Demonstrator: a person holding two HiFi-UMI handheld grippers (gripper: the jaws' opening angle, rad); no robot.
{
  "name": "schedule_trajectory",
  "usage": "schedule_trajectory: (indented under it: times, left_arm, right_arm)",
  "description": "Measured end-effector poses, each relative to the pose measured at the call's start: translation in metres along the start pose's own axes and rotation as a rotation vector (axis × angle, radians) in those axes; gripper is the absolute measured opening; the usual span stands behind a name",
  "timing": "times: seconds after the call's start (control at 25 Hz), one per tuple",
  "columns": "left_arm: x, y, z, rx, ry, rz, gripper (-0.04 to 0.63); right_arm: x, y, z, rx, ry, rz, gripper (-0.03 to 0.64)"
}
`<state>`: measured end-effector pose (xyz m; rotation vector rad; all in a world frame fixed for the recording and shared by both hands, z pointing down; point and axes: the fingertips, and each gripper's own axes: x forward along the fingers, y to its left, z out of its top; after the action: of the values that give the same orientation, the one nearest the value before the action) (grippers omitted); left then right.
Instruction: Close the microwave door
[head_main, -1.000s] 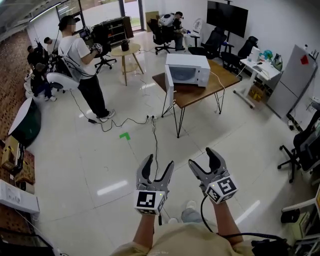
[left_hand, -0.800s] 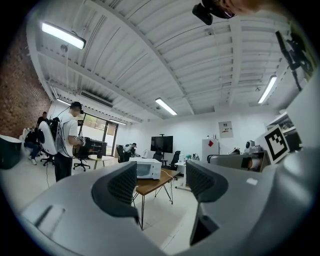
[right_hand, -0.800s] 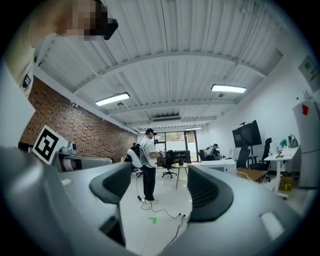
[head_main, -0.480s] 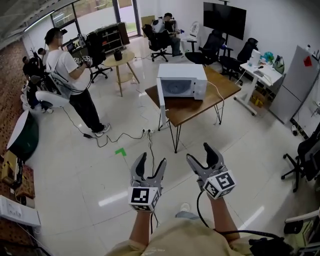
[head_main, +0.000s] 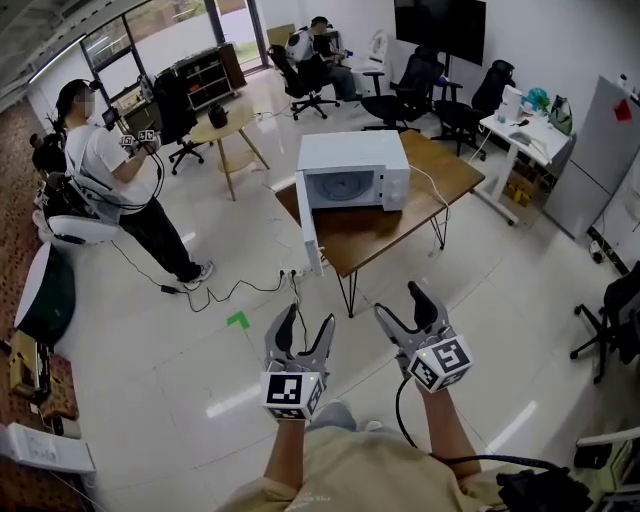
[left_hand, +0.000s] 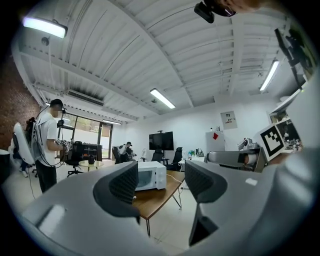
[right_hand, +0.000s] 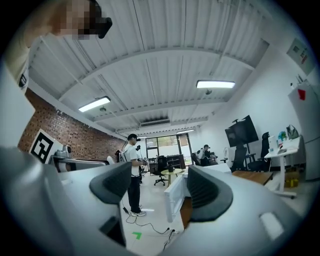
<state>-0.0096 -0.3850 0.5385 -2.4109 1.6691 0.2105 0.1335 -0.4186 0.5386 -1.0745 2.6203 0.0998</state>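
Observation:
A white microwave (head_main: 355, 170) stands on a wooden table (head_main: 400, 225) ahead of me. Its door (head_main: 311, 240) hangs open, swung out past the table's near left edge. Both grippers are held out over the floor, well short of the table. My left gripper (head_main: 305, 322) is open with nothing between its fingers, and its jaws have just been closing slightly. My right gripper (head_main: 402, 305) is open and empty too. The left gripper view shows the microwave (left_hand: 150, 176) between the left gripper's (left_hand: 161, 182) fingers, far off. The right gripper view shows the open door (right_hand: 175, 197) between the right gripper's (right_hand: 160, 187) fingers.
A person (head_main: 110, 170) holding grippers stands on the left. Cables (head_main: 250, 285) and a green tape mark (head_main: 237, 320) lie on the floor before the table. A round table (head_main: 225, 125), office chairs (head_main: 400, 95) and a desk (head_main: 525, 125) stand behind and to the right.
The table and microwave have come nearer and sit lower in the head view. Both grippers kept their pose side by side in front of me.

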Motion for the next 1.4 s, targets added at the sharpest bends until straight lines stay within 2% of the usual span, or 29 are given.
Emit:
schedule_trajectory:
  times: [0.12, 0.32, 0.48, 0.68, 0.84, 1.04, 1.24, 1.4]
  left_arm:
    - [0.039, 0.035, -0.016, -0.012, 0.000, 0.013, 0.296]
    - [0.120, 0.085, -0.033, 0.012, -0.019, -0.045, 0.296]
    - [0.184, 0.133, -0.029, 0.007, -0.020, -0.093, 0.296]
    - [0.241, 0.199, -0.041, 0.023, 0.002, -0.122, 0.296]
    - [0.287, 0.235, -0.032, -0.019, -0.012, -0.116, 0.296]
    - [0.328, 0.246, -0.030, -0.009, -0.003, -0.124, 0.298]
    - [0.350, 0.260, -0.060, -0.018, 0.028, -0.130, 0.299]
    - [0.367, 0.290, -0.096, 0.040, 0.116, -0.154, 0.315]
  right_arm:
    - [0.041, -0.016, -0.015, -0.011, 0.010, 0.014, 0.338]
    - [0.113, -0.064, -0.034, -0.031, 0.007, -0.025, 0.337]
    - [0.185, -0.094, -0.029, -0.043, 0.002, -0.065, 0.337]
    - [0.263, -0.104, -0.016, -0.105, -0.020, -0.084, 0.337]
    - [0.308, -0.126, 0.003, -0.120, -0.028, -0.103, 0.336]
    - [0.336, -0.170, 0.000, -0.097, 0.003, -0.127, 0.336]
    - [0.355, -0.201, -0.016, -0.075, 0.010, -0.107, 0.336]
    - [0.372, -0.219, -0.020, -0.066, 0.010, -0.056, 0.336]
